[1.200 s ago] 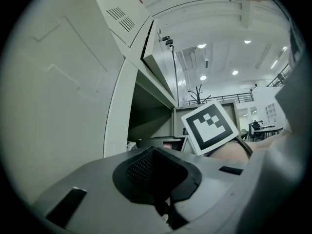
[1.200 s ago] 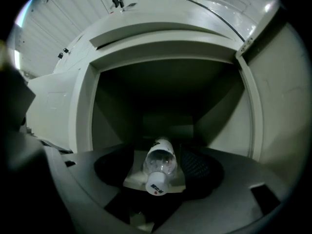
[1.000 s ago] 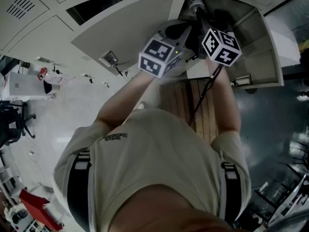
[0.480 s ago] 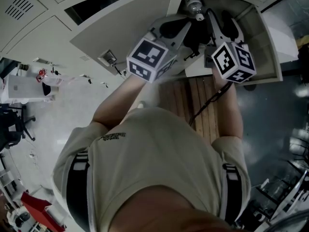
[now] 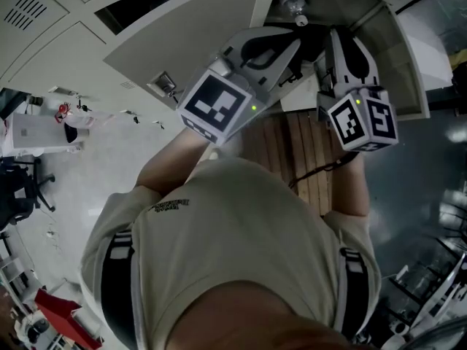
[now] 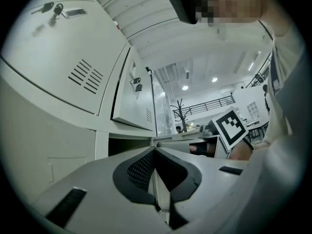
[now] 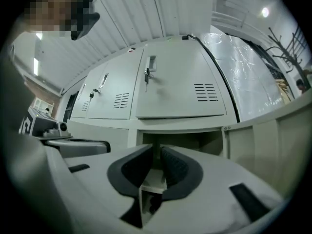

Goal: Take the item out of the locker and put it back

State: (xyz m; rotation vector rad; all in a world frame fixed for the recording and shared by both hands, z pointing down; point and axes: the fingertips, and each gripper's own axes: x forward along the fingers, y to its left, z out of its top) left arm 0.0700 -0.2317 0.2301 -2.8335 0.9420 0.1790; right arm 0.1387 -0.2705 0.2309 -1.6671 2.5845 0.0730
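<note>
the open door (image 5: 182, 42) of the locker (image 5: 410, 71) lies at 10 o'clock in the head view, and the left gripper (image 6: 155, 151) beside it has its jaws clenched together with nothing between them. the clear bottle (image 5: 293, 4) sits inside the open locker compartment at 12 o'clock, near the tips of both grippers but apart from them. the right gripper (image 7: 157, 148), at 2 o'clock, points at the open compartment; its jaws have just been closing and stand released with only a thin slit between the pads, grasping nothing.
</note>
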